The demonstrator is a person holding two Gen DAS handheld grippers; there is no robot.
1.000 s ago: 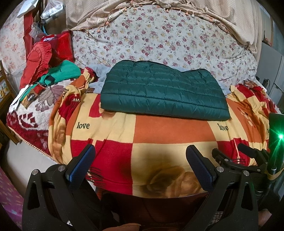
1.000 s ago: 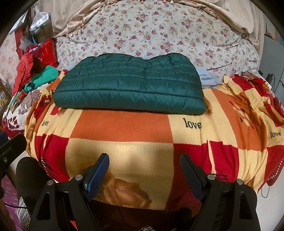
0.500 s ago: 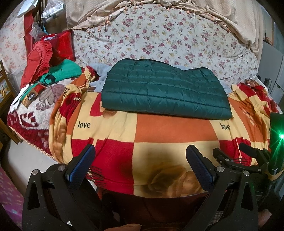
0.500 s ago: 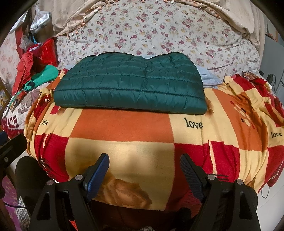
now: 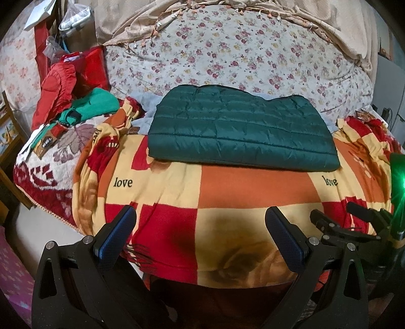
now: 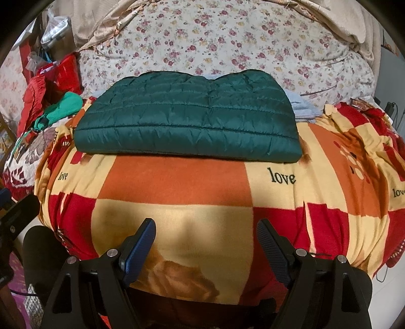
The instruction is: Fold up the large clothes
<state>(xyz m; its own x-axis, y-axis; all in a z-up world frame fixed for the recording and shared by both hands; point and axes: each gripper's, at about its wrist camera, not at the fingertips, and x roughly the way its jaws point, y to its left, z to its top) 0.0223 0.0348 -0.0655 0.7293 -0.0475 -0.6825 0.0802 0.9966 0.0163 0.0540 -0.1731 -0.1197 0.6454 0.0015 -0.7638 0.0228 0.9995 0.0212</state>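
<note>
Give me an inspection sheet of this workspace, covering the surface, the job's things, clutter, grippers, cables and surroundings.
Surface: checked blanket in red, orange and cream with "love" printed on it, spread over the bed.
Job's things: green quilted jacket lies folded flat on the blanket, apart from both grippers.
Clutter: red garment and green cloth piled at the left; a light blue cloth shows behind the jacket.
Grippers: left gripper and right gripper both have jaws open, holding nothing, at the near edge.
Cables: a thin dark cable hangs at the blanket's right edge.
Surroundings: floral bedding behind, beige fringed cloth above it.
</note>
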